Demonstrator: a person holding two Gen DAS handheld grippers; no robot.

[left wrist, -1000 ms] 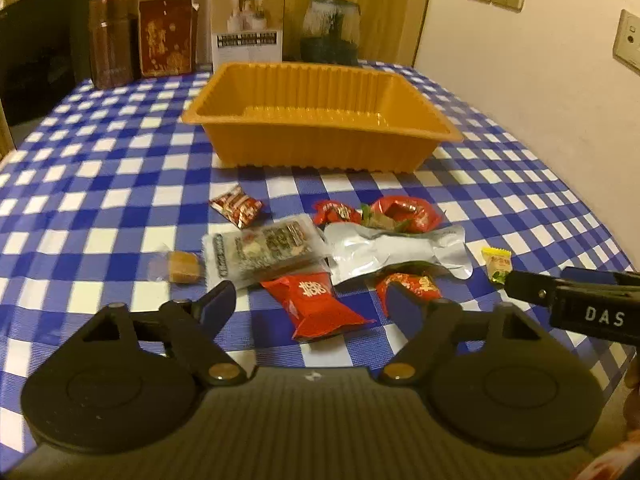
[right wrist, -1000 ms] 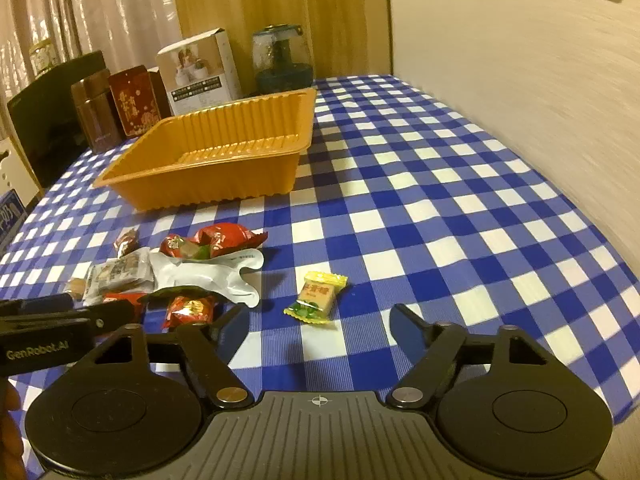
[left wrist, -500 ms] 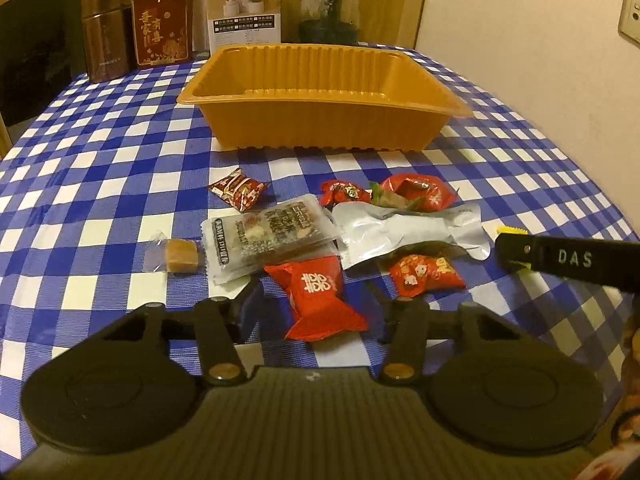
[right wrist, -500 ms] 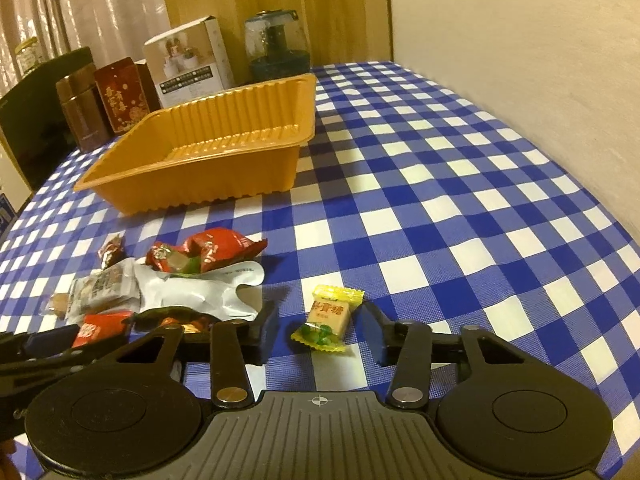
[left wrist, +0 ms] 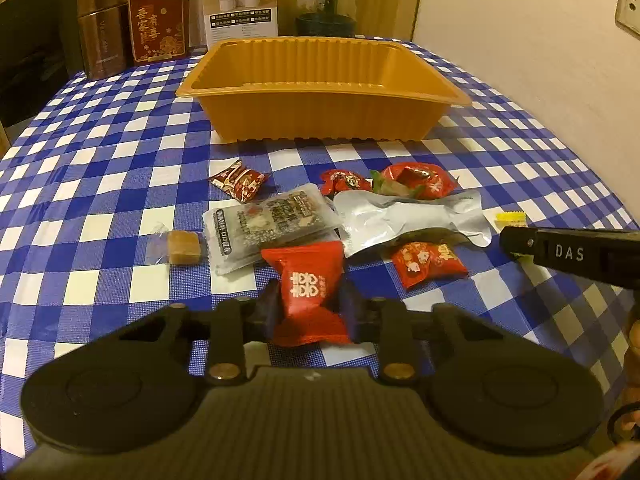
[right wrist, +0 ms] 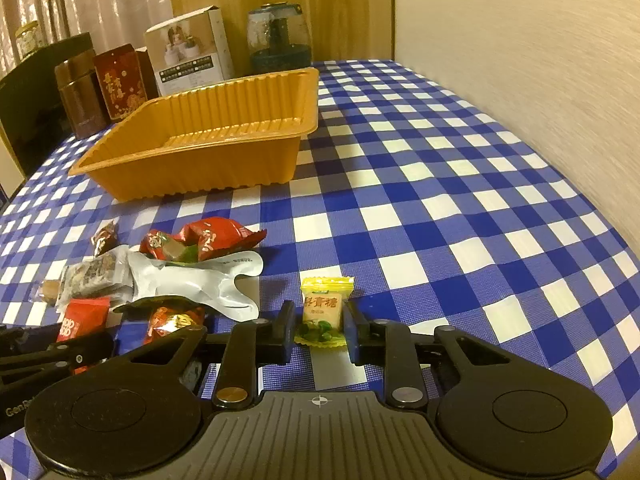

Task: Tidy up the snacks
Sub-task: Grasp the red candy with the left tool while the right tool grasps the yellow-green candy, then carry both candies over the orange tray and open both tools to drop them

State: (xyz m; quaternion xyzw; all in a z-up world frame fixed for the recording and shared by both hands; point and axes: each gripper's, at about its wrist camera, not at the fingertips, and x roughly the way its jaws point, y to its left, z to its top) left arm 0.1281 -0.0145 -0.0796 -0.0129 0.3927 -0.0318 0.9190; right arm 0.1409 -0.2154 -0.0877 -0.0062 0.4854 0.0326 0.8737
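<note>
An empty orange tray stands on the checked tablecloth, also in the right wrist view. Before it lie loose snacks: a silver pouch, a clear dark-printed pack, a caramel cube and several red candies. My left gripper is shut on a red candy pack at table level. My right gripper is shut on a yellow candy, right of the pile; its finger shows in the left wrist view.
At the table's far edge stand a brown tin, a red box, a white box and a glass globe. A wall runs along the right side. A dark chair is at the far left.
Both grippers moved forward and closed: the left around the red candy pack, the right around the yellow candy. Both were open a second ago.
</note>
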